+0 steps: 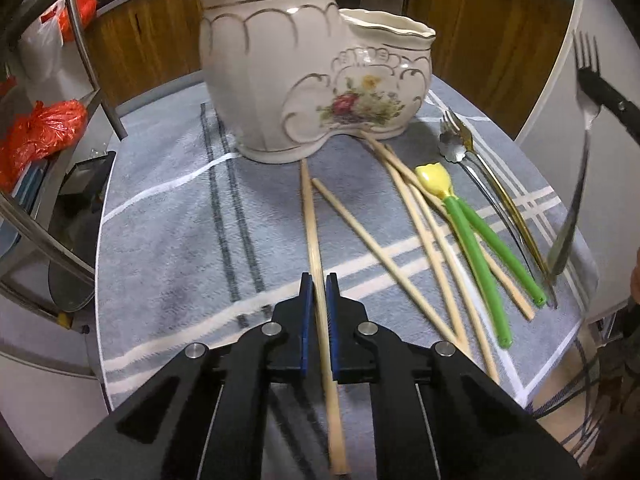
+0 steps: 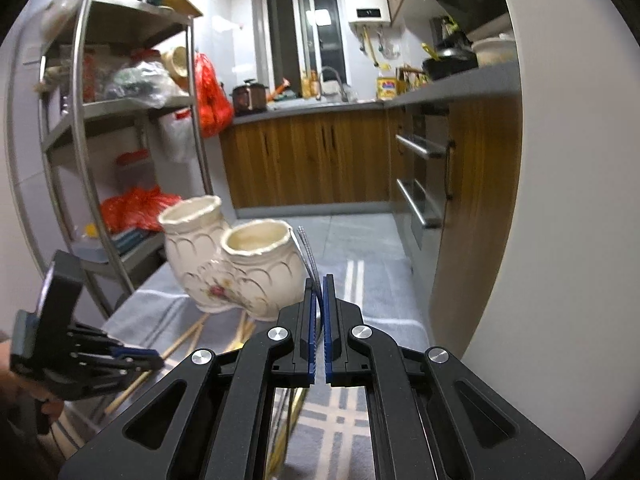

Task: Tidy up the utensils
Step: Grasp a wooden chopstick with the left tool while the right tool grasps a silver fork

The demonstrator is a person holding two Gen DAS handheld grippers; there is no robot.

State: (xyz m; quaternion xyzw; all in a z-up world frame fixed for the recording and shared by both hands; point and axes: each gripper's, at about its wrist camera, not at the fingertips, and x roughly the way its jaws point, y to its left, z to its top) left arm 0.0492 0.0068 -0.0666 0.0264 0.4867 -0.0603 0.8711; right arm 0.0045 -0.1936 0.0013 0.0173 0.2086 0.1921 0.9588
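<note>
A cream ceramic holder (image 1: pixel 304 80) with two openings and a flower print stands at the back of the grey striped cloth (image 1: pixel 160 220). My left gripper (image 1: pixel 319 280) is shut on a pale wooden chopstick (image 1: pixel 310 208) that lies pointing at the holder. Several more chopsticks (image 1: pixel 384 248), two green-handled yellow tulip utensils (image 1: pixel 472 232), a silver spoon (image 1: pixel 452 146) and a gold fork (image 1: pixel 508 208) lie to its right. My right gripper (image 2: pixel 319 280) is shut on a silver fork (image 2: pixel 305 240), held in the air to the right of the holder (image 2: pixel 236 264); the same fork (image 1: pixel 576 208) hangs tines-up at the right edge.
A metal shelf rack (image 2: pixel 80 128) with red bags (image 1: pixel 40 132) stands left of the table. A white surface (image 2: pixel 560 200) rises close on the right. Wooden kitchen cabinets (image 2: pixel 312 160) lie beyond. The left gripper (image 2: pixel 136 360) appears low on the left in the right wrist view.
</note>
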